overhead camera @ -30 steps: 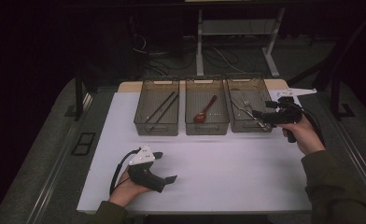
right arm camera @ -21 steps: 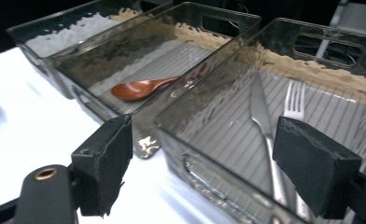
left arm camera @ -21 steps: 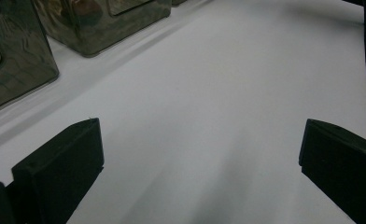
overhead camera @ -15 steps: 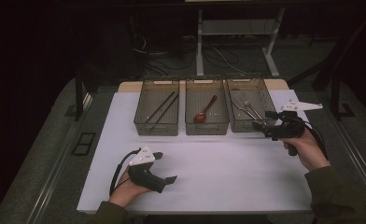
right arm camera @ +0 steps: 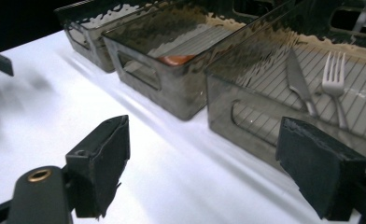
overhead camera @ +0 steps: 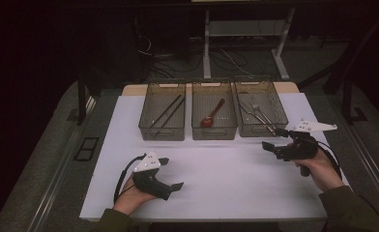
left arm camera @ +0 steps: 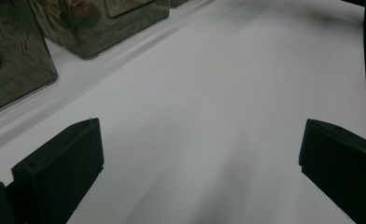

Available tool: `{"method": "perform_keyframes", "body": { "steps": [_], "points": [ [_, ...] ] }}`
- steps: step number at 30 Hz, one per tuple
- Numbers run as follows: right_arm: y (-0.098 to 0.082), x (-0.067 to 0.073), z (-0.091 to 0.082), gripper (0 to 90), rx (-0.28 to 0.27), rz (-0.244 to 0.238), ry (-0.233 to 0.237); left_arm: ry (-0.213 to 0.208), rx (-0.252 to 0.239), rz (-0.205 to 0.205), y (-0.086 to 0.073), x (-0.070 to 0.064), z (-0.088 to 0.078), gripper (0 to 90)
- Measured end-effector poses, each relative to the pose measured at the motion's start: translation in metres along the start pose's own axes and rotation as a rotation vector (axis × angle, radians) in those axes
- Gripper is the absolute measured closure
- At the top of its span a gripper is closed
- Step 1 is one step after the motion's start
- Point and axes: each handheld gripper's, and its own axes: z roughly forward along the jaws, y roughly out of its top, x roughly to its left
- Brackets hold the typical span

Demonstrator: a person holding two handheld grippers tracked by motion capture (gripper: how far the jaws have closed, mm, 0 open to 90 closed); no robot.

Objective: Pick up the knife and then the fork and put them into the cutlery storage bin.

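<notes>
Right gripper jaws apart, empty, just off cutlery bin holding fork, probably knife. Left gripper jaws apart, empty.

No legible text, label, brand, number or sign anywhere; none on the three smoky bins; none on the white table sheet; none on the grey plates or black bodies of the grippers; none on the cutlery in the bins.
</notes>
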Motion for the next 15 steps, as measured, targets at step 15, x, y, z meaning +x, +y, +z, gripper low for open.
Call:
{"method": "perform_keyframes", "body": {
  "steps": [15],
  "points": [
    [-0.034, 0.023, -0.008, 17.1, 0.019, 0.002, 0.049, -0.001, 0.0, 0.006, 0.001, -0.001, 0.0, 0.0]
  ]
}}
